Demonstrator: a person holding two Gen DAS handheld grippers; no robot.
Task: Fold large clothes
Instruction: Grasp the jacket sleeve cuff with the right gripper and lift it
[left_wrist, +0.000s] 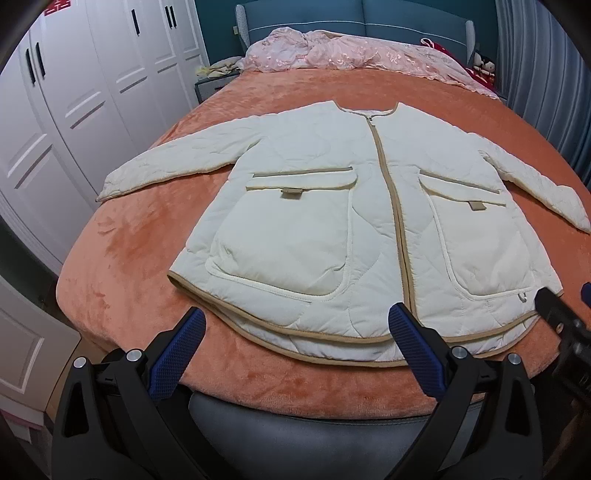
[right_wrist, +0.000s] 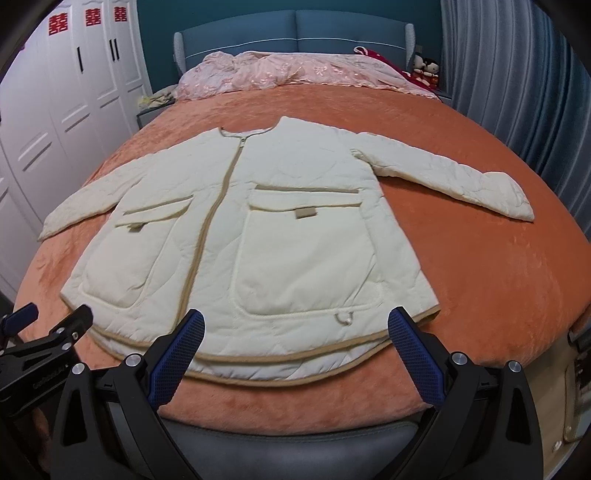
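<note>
You have the cream quilted jacket with tan piping (left_wrist: 354, 221) lying flat and face up on the bed's orange plush blanket (left_wrist: 122, 269), zipped closed, collar toward the blue padded headboard (left_wrist: 354, 18) and hem toward you. That layout suits folding: both sleeves are spread out to the sides, so each can be swung inward over the body without untangling anything. The curved hem sits near the foot edge of the bed, within easy reach of both tools.

Your left gripper (left_wrist: 297, 325) hovers just above the hem on the left half of the jacket, its jaws wide apart and holding nothing. Your right gripper (right_wrist: 295, 325) hovers over the hem on the right half, jaws likewise spread and empty. Neither blue ribbed pad touches the fabric as far as these views show. No fold looks started yet; my reading is that you are lined up to pick a first grasp, probably a sleeve or a hem corner.

As for containers, the only ones are the jacket's two large patch pockets (left_wrist: 288, 243), each with a flap closed over it; they lie fairly flat, and whether anything is inside cannot be told. A crumpled pink floral quilt (left_wrist: 332, 55) is bunched at the head of the bed, well apart from the jacket, so it should not interfere.
</note>
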